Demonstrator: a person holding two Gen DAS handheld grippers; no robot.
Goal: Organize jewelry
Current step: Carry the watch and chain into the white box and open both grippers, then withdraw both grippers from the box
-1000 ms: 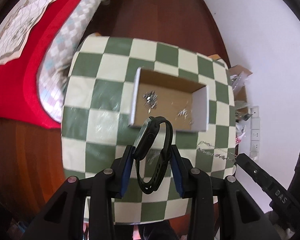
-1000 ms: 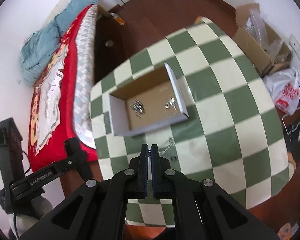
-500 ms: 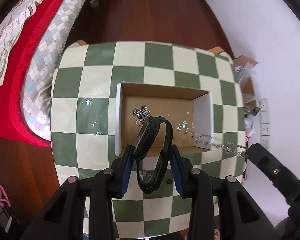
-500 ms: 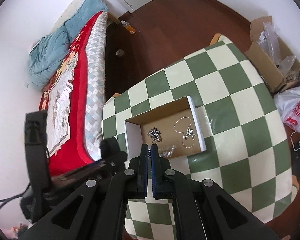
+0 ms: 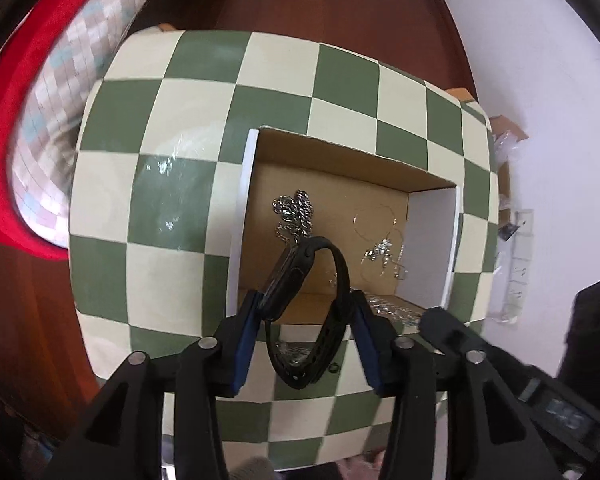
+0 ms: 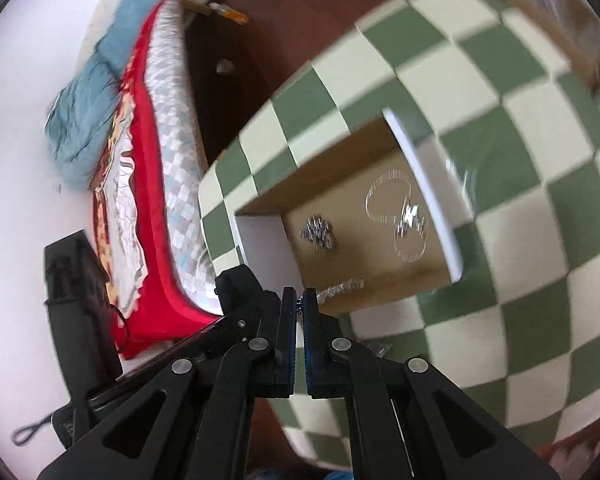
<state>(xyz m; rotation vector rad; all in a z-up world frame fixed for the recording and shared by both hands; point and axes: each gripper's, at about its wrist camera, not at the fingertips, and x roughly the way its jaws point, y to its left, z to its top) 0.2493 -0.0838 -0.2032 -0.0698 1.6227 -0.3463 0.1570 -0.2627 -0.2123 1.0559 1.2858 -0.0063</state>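
Only left wrist view shows the black watch [image 5: 308, 312] gripped.

A black smartwatch [image 5: 306, 308] stands on edge, strap looped, above the near wall of an open cardboard box [image 5: 432, 236]. Inside lie a chunky silver chain [image 5: 294, 212] at left and a thin necklace [image 5: 380, 246] at right; another chain [image 6: 340, 286] drapes over the near wall.

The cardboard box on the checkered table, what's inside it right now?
Inside the cardboard box: a chunky silver chain, a thin necklace with a sparkly pendant, and another chain draped over the near edge. The held black watch hides part of the floor.
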